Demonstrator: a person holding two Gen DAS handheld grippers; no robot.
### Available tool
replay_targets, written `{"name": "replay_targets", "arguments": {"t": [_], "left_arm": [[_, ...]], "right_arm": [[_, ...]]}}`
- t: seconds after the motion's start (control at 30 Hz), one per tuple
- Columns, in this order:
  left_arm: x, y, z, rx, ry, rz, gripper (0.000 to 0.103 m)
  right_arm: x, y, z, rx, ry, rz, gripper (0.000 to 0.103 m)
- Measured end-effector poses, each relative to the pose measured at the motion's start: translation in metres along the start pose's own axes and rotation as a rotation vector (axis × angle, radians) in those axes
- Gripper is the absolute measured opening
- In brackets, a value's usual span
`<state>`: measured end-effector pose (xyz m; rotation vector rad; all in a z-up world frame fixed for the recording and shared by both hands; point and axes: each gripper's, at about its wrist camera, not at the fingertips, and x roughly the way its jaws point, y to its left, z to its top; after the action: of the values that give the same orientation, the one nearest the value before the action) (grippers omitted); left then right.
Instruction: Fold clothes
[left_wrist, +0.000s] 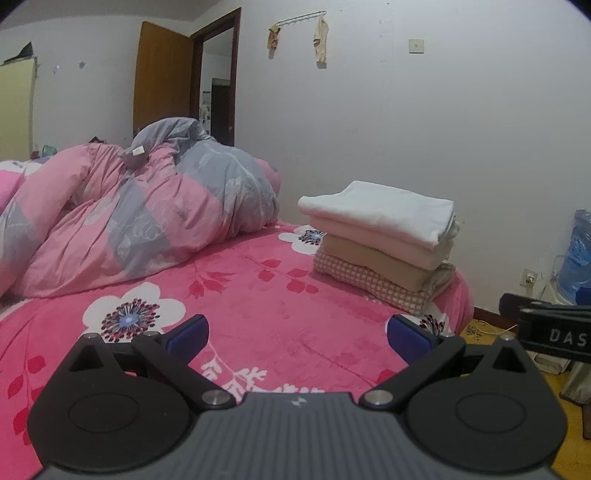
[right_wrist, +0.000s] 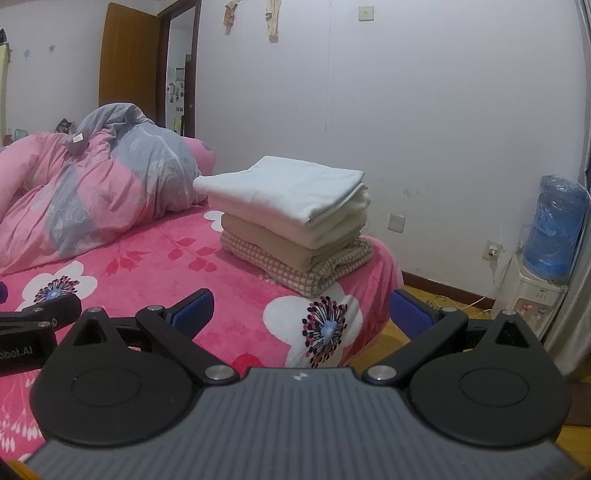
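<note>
Both hand-held grippers hang over the bed (left_wrist: 258, 302), and neither has anything in it. The left hand-held gripper (left_wrist: 297, 334) is spread wide — its blue-padded fingers (left_wrist: 190, 332) stand well apart, with only the pink floral blanket (left_wrist: 280, 317) showing in the gap between them. The right hand-held gripper (right_wrist: 301, 312) is just as wide open, its blue pads (right_wrist: 410, 314) bare, hovering above the corner of the bed with the yellow floor (right_wrist: 436, 295) beyond its right finger. The two sit side by side; each one's black frame pokes into the other's view.

The clothes are ahead of both — a neat stack of folded clothes (right_wrist: 291, 225) at the far right corner of the bed, near the wall: a white piece on top, pale pink beneath it, then beige, and a checked one at the bottom. To the left of the stack lies a crumpled pink-and-grey duvet (left_wrist: 140, 218). A water dispenser (right_wrist: 532, 284) with a blue bottle stands on the floor at the right.
</note>
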<state>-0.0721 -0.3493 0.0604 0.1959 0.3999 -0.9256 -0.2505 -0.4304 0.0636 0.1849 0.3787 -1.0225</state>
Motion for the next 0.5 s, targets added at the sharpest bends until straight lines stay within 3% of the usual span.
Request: {"name": "replay_targets", "arguments": {"t": [0.5], "left_arm": [[-0.003,0.004,-0.005,-0.017,0.009,-0.106,0.103]], "right_arm": [[0.001,0.011,-0.001,-0.006,0.016,-0.01,0.102]]}}
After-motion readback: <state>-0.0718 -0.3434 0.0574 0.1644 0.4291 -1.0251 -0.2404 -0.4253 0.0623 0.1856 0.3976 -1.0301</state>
